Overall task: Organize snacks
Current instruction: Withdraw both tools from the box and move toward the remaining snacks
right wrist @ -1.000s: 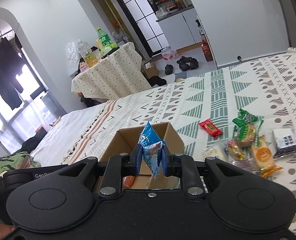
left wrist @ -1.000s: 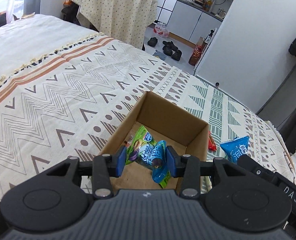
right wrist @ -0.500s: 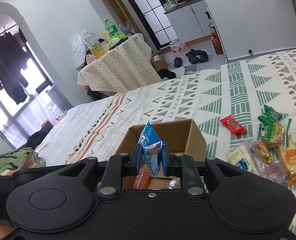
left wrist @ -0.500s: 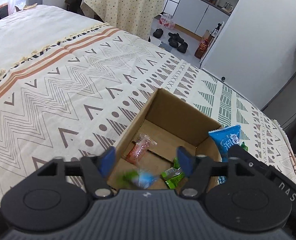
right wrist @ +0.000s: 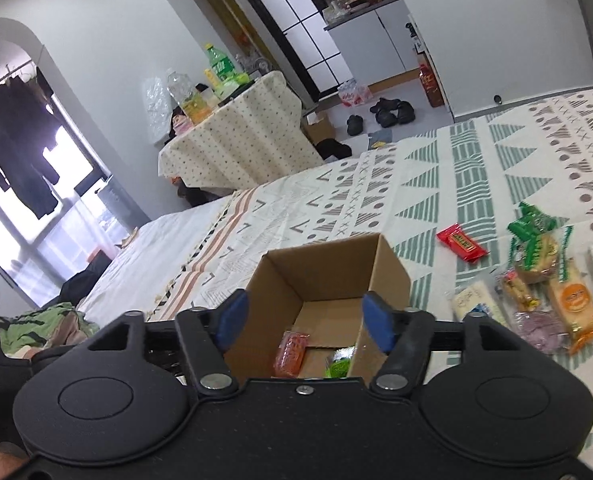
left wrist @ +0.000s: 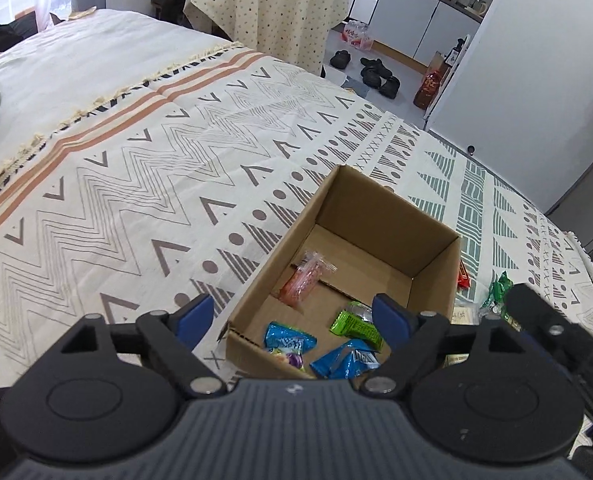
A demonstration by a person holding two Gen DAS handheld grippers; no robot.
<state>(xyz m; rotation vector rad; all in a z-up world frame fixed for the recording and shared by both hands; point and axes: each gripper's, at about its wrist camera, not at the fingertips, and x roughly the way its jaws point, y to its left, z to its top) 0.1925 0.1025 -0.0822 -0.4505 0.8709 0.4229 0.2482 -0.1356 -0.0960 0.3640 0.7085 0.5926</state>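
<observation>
Drop step done: left gripper (left wrist: 292,318) and right gripper (right wrist: 304,322) just opening, nothing between jaws. Snack packets (left wrist: 346,362) in cardboard box (left wrist: 436,276), lower centre. Next: fetch loose snacks (right wrist: 536,276) at right.

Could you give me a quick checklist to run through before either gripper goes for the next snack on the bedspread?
1. Left gripper empty, jaws just opened: ok.
2. Right gripper empty, jaws just opened: ok.
3. Blue packets lying inside the cardboard box: ok.
4. Box upright with room left on its floor: ok.
5. Loose snacks on the bedspread beside the box, unobstructed: ok.
6. Red bar lying flat, apart from the pile: ok.
</observation>
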